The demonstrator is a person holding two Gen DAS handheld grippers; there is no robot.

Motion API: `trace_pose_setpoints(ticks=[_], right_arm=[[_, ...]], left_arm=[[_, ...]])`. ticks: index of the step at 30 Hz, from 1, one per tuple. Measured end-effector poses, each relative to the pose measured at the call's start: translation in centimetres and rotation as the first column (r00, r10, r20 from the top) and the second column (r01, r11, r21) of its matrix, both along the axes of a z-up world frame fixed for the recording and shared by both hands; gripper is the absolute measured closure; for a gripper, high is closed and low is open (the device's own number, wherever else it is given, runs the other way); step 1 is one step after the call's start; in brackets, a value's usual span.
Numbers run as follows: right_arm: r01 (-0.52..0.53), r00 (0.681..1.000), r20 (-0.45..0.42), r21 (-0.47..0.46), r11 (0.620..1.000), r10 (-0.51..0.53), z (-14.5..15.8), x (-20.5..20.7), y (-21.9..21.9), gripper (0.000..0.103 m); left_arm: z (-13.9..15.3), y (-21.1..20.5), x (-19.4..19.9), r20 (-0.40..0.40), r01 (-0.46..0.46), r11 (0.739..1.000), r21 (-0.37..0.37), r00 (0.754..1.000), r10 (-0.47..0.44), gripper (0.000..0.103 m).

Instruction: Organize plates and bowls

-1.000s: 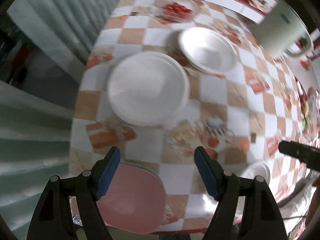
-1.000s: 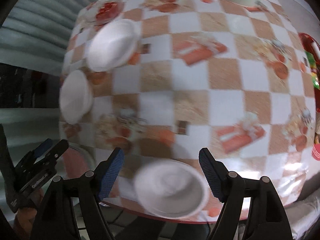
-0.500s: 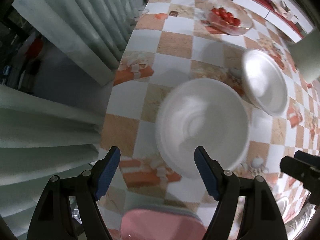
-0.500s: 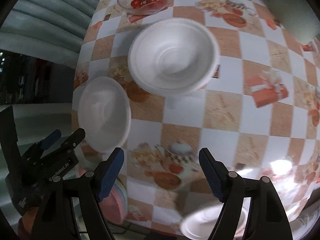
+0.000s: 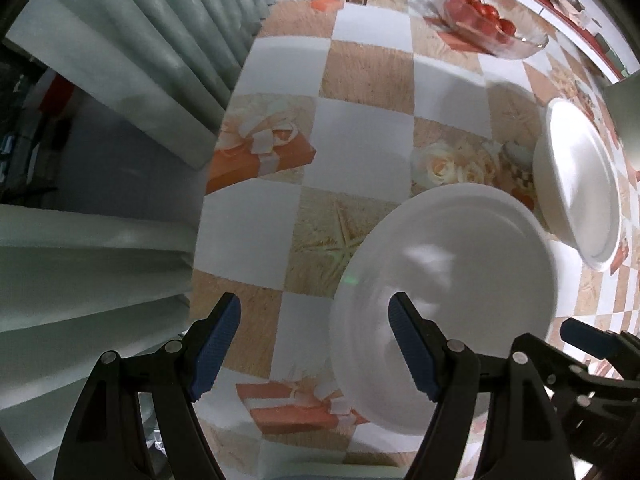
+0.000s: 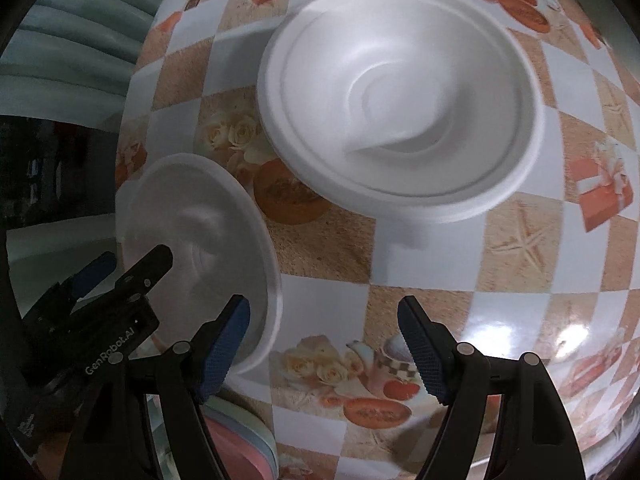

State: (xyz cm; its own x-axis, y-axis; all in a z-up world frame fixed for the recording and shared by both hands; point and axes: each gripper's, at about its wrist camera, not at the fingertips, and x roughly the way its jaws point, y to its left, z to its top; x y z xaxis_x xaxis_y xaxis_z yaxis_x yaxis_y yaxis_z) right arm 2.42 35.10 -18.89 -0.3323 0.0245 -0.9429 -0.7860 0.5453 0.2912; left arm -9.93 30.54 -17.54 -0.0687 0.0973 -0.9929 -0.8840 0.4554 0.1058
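Two white foam bowls sit side by side on the checked tablecloth. In the left wrist view the nearer bowl (image 5: 452, 292) lies under my left gripper (image 5: 316, 340), whose jaws stand open with the bowl's left rim between them, untouched. The farther bowl (image 5: 580, 184) sits at the right. In the right wrist view the larger bowl (image 6: 400, 96) fills the top and the smaller bowl (image 6: 200, 240) lies at the left. My right gripper (image 6: 324, 336) hangs open over bare cloth beside the smaller bowl's rim. The left gripper (image 6: 128, 266) hovers over that bowl.
A glass bowl of tomatoes (image 5: 484, 16) stands at the far end of the table (image 5: 360, 132). A stack of pink and pastel plates (image 6: 240, 440) sits at the near edge. The table's left edge drops off beside a grey curtain (image 5: 120, 60).
Both grippers have sunk toward the table and travelled across it to the two white bowls, which now look much larger. The pink plate stack has slid out of the left view.
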Motion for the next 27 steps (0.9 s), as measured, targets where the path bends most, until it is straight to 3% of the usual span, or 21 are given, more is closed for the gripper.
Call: trace_pose_setpoints(ticks=[3,5,7,9,13,14,20,27], right_arm=[[-0.007,1.000,0.001,-0.004,1.000,0.007,-0.6,-0.3,0.2,0.025],[-0.014,1.000,0.001,-0.004,1.000,0.014,-0.9,-0.4,0.4,0.044],[-0.009,1.000,-0.014,-0.006,1.000,0.009,-1.3,-0.4,0.4,0.049],[0.007,0.999,-0.037,0.011,1.000,-0.007,-1.3,-0.3,0.4,0.059],[-0.016,0.997,-0.075,0.028,0.999,0.018,-1.0,-0.5,0.4,0.083],[-0.023,0.997,-0.074,0.025,0.999,0.025,-0.8,-0.5,0.3,0.087],[-0.011,0.997,-0.080,-0.026,1.000,0.008,-0.8,1.8,-2.5,0.087],[0.034,0.999,-0.039,-0.088,0.996,-0.037,-1.0,6.5,-7.6,0.087]], left_arm=[[-0.5,0.2,0.0,-0.004,0.010,1.000,-0.010,1.000,-0.010,0.024],[-0.8,0.2,0.0,-0.011,0.018,1.000,-0.012,1.000,-0.018,0.024],[-1.0,0.2,0.0,-0.006,0.019,1.000,-0.012,1.000,-0.019,0.025],[-0.9,-0.1,0.3,0.020,0.019,1.000,-0.020,1.000,-0.018,0.035],[-0.7,-1.1,1.1,0.077,0.042,0.997,-0.066,0.996,-0.036,0.072],[-0.8,-1.5,1.5,0.077,0.055,0.996,-0.074,0.996,-0.049,0.074],[-0.6,-5.2,3.3,0.082,0.094,0.991,-0.091,0.993,-0.086,0.078],[-0.6,-12.2,7.9,0.086,0.177,0.979,-0.104,0.982,-0.168,0.081]])
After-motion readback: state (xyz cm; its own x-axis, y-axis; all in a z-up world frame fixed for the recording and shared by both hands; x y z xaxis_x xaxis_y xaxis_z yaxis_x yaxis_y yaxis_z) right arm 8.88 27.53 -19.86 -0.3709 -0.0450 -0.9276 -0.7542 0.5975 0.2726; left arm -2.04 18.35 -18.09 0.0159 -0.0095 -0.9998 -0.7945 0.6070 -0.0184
